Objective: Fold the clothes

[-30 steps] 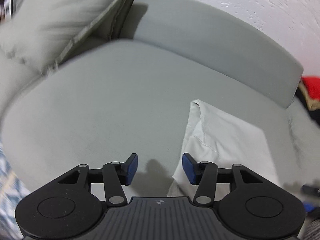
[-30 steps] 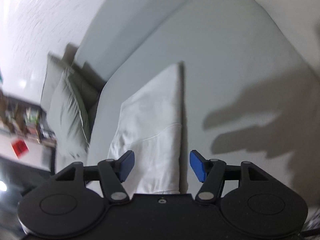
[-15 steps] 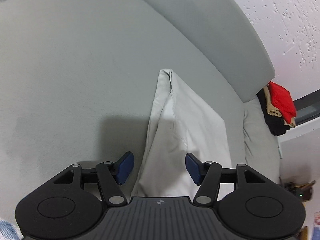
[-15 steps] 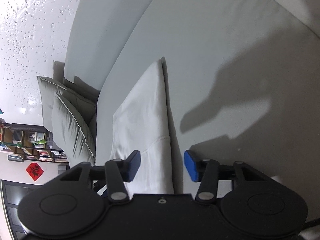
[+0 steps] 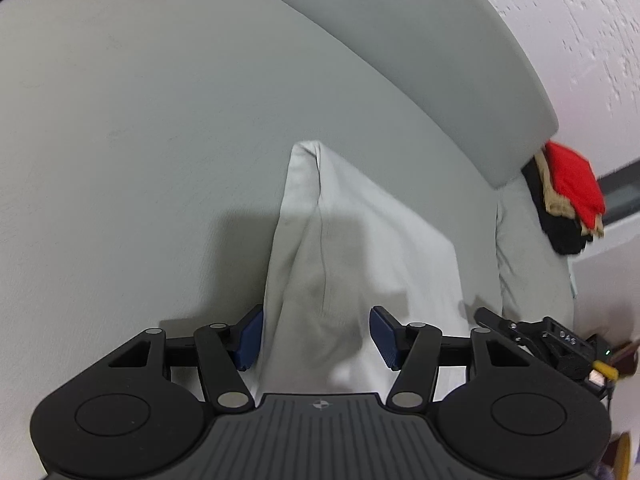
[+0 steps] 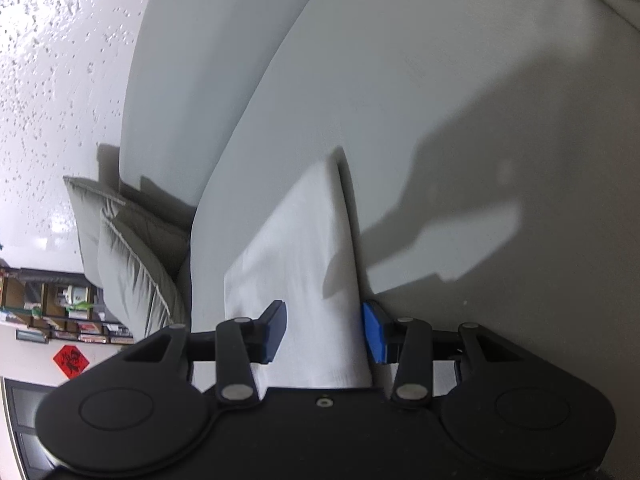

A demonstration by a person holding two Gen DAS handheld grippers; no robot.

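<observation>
A folded white garment (image 5: 360, 248) lies flat on the grey sofa seat (image 5: 140, 140). My left gripper (image 5: 316, 338) hovers low over its near left edge. Its blue pads are apart, the left pad just outside the edge and the right pad above the cloth. In the right wrist view the same garment (image 6: 304, 248) runs away from my right gripper (image 6: 324, 332). Those jaws straddle its near right edge, narrower than before, with cloth between the pads and no visible squeeze. The near end of the garment is hidden under both gripper bodies.
The sofa backrest (image 5: 400, 60) curves behind the seat. Two grey cushions (image 6: 132, 256) lean at one end, and red and black clothes (image 5: 572, 196) are piled past the other. A shelf (image 6: 52, 312) stands beyond the cushions. A black part of the other tool (image 5: 536, 338) shows at the right.
Both grippers have dropped toward the garment, which now fills the space between their pads. The right jaws have narrowed. The left view has swung from the cushion end onto the garment.
</observation>
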